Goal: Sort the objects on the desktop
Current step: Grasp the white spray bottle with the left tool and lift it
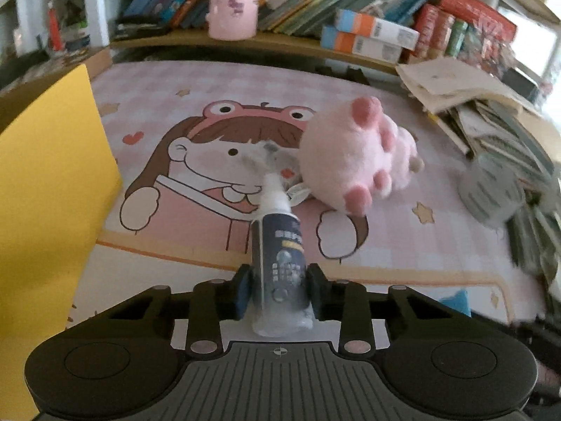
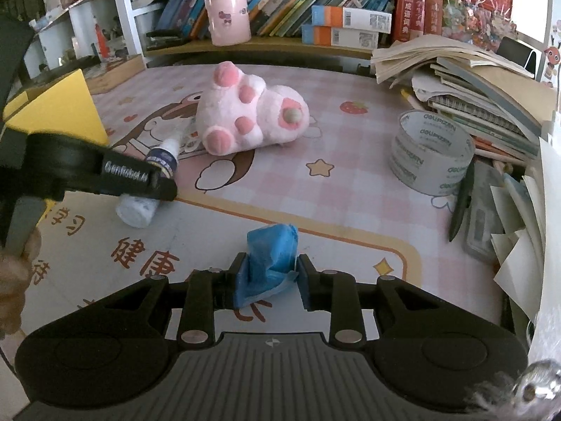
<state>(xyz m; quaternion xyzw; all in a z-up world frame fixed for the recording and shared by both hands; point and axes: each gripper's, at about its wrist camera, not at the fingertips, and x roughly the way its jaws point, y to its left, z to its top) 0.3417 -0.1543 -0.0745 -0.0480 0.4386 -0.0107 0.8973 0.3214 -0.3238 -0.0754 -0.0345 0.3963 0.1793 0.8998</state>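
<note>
Both hand-held grippers loaded: spray bottle left, blue wad right.

Left hand-held gripper [image 1: 279, 293] is clamped across the lower body of the spray bottle [image 1: 278, 266], which lies on the desk [image 1: 403, 252] mat beside the pink plush toy [image 1: 354, 161]. Bottle looks light, rigid and slick; a mid-body grip seems sound, nozzle clear. Right hand-held gripper [image 2: 269, 277] pinches the blue crumpled wad [image 2: 271, 256] low over the mat; soft, near weightless.

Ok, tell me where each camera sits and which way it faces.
Left wrist: on the left gripper, looking down its fingers at the spray bottle it clamps; plush toy beyond.
Right wrist: on the right gripper, shut on a blue wad; the left gripper and a hand show at left.
Shared: bottle, plush, pink cup.
</note>
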